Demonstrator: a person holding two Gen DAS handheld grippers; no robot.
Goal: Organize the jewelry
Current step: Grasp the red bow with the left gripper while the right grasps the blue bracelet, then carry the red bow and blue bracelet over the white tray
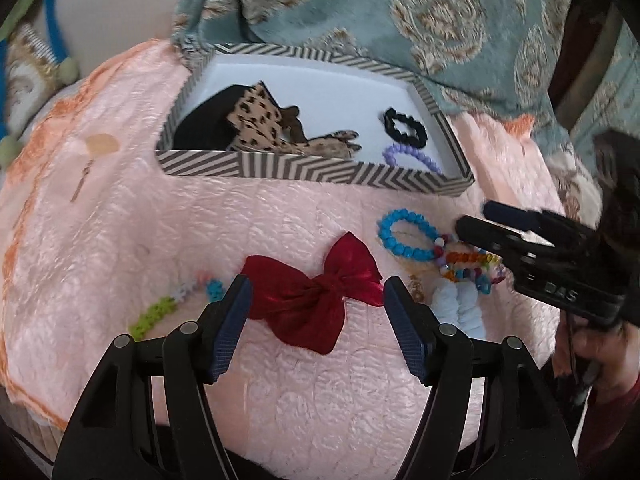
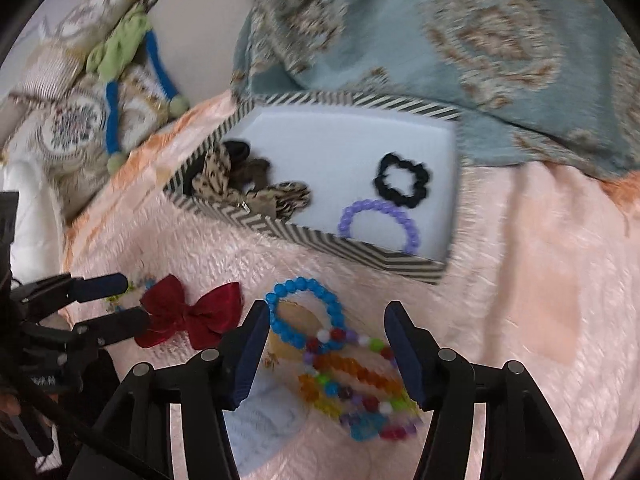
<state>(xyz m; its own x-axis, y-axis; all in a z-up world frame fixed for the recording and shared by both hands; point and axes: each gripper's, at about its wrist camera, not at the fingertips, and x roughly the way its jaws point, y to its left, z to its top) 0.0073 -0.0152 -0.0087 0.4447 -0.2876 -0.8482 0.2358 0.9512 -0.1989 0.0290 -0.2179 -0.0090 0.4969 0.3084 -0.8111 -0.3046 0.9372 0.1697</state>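
A striped box [image 1: 304, 168] [image 2: 348, 250] on the pink blanket holds a leopard-print scarf [image 1: 256, 120] [image 2: 256, 192], a black scrunchie [image 1: 405, 124] [image 2: 401, 179] and a purple bead bracelet [image 1: 410, 158] [image 2: 380, 220]. My left gripper [image 1: 316, 294] [image 2: 116, 300] is open, its fingers either side of a red bow [image 1: 316, 300] [image 2: 188, 316]. My right gripper [image 2: 326, 320] [image 1: 474, 220] is open over a blue bead bracelet [image 2: 306, 314] [image 1: 408, 234] and a pile of multicoloured beads [image 2: 356, 384] [image 1: 470, 266].
A green and blue bead strand [image 1: 176, 300] lies left of the bow. A light blue scrunchie [image 1: 458, 304] [image 2: 264, 420] lies beside the beads. A teal patterned blanket [image 1: 400, 20] [image 2: 440, 40] is heaped behind the box. Cushions [image 2: 80, 120] lie at far left.
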